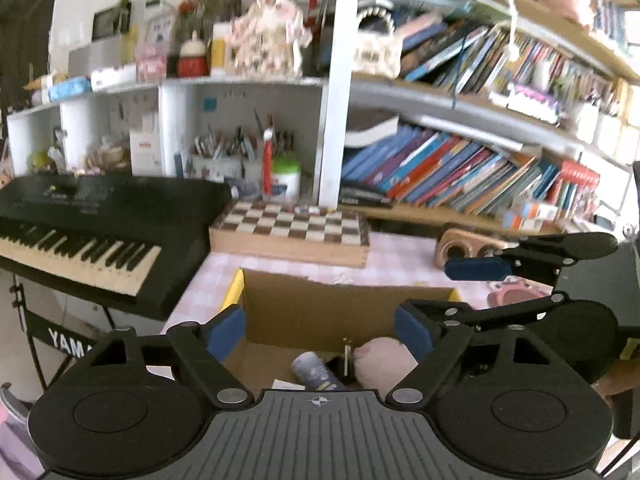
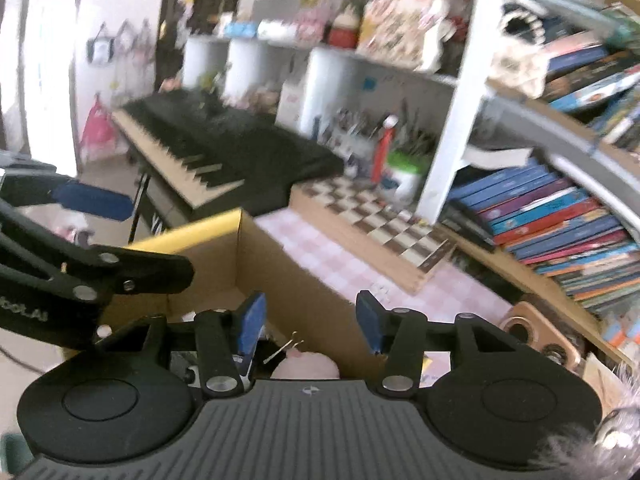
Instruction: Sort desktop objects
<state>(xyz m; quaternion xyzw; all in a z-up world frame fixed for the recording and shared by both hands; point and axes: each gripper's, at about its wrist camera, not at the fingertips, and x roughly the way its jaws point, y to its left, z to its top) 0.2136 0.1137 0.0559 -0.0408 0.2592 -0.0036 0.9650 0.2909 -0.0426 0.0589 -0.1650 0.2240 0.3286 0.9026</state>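
An open cardboard box point(image 1: 344, 304) with a yellow flap stands on the pink checked table point(image 1: 400, 264). Inside lie a pink soft toy point(image 1: 380, 358), a grey-blue can point(image 1: 314, 370) and a binder clip point(image 1: 347, 354). My left gripper point(image 1: 320, 332) is open and empty, its jaws wide over the box. My right gripper point(image 2: 310, 320) is open and empty above the box's point(image 2: 280, 272) near right side, over the pink toy point(image 2: 306, 364). The right gripper also shows at the right of the left wrist view point(image 1: 532, 272); the left gripper shows at the left of the right wrist view point(image 2: 92, 240).
A chessboard box point(image 1: 292, 228) lies behind the cardboard box. A black keyboard point(image 1: 92, 232) stands at the left. A wooden speaker point(image 1: 468, 246) and a pink item point(image 1: 516, 290) sit at the right. Crowded bookshelves point(image 1: 460, 168) fill the back.
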